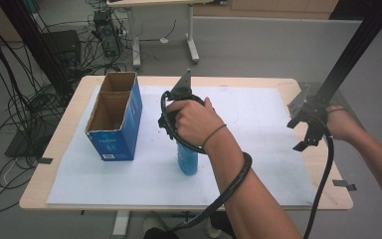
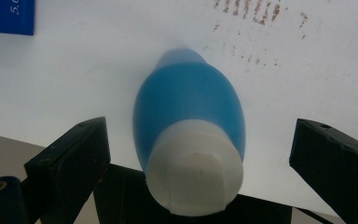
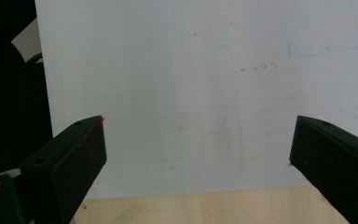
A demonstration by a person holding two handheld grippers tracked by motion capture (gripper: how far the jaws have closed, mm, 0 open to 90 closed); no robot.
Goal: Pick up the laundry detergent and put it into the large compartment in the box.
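The blue bottle (image 2: 189, 112) stands up on the white worktop (image 1: 258, 164), just right of the open blue box (image 1: 122, 127). The left tongs (image 2: 200, 154) are wide around its white cap, ready to grab. The right tongs (image 3: 198, 154) wait wide, far off
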